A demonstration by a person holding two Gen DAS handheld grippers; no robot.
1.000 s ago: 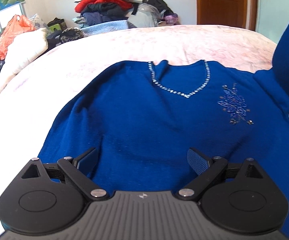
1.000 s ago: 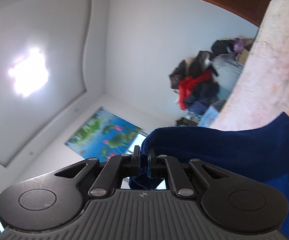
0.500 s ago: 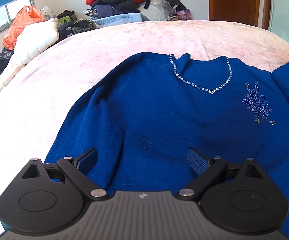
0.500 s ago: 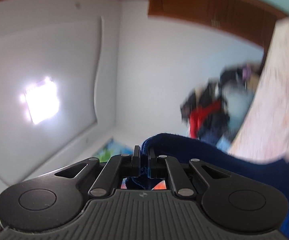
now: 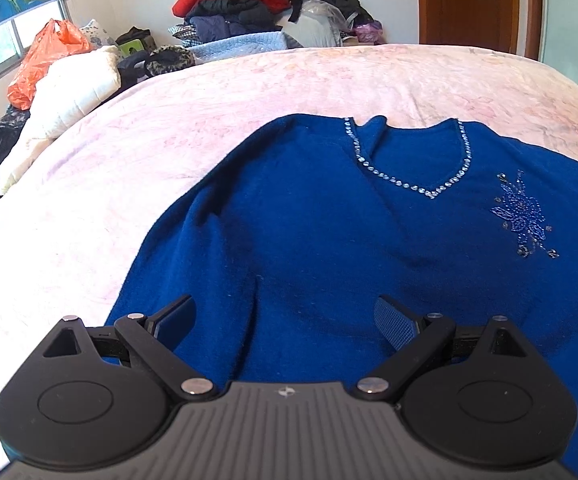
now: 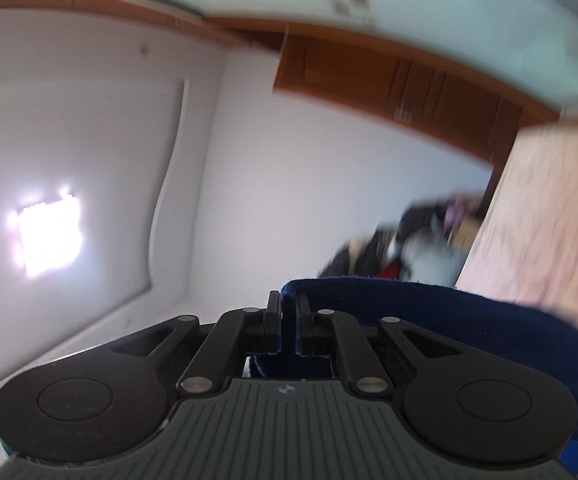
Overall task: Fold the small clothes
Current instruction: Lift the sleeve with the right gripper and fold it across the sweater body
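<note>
My left tongs stand spread wide with nothing between them, hovering low over the near part of the blue sweater. Since a second ago this view has slid a little: the sweater's V-neck trim and the beaded flower now sit further toward the right, and the raised blue fold that filled the right edge back then has gone from sight. The sweater lies face up on the pink bed, neck toward the far edge, its near hem under my tongs.

My right tongs are pressed together on a fold of the same blue sweater — the cloth runs out of them to the right. That camera has swung: the lotus picture it showed a second ago is gone, and the brown cupboard now fills more of the top, all of it blurred.

No writing or brand that I can read anywhere.

Toward the bed's left edge the pink cover is bare, and so is the wide band between the sweater's neck and the far edge. Beyond the left edge lie a white quilt and an orange bag — past the far edge, a clothes pile and a wooden door.
</note>
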